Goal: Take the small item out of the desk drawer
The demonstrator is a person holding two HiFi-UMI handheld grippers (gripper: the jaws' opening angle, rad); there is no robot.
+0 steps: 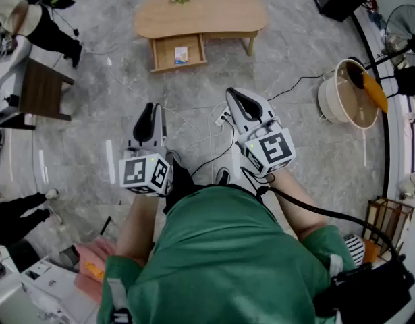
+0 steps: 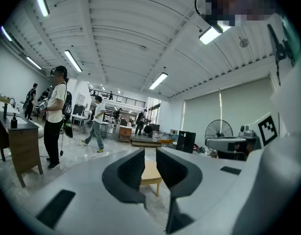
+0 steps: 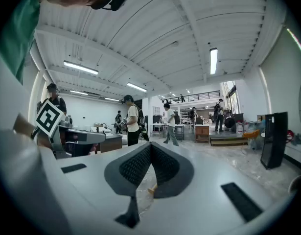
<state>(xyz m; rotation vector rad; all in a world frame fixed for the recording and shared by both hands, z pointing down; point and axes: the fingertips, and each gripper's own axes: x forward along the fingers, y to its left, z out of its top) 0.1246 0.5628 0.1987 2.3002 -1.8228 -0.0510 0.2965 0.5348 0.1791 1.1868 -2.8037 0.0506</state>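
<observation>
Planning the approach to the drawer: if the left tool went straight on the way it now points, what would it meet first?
Probably the low wooden table, framed between the left tool's parted jaws. Nothing nearer shows in that line, though depth is unclear.

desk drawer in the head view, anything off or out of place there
The drawer stands pulled open under the desk, with a small item lying inside. Nothing looks spilled or broken. Loose cables trail across the floor before it.
</observation>
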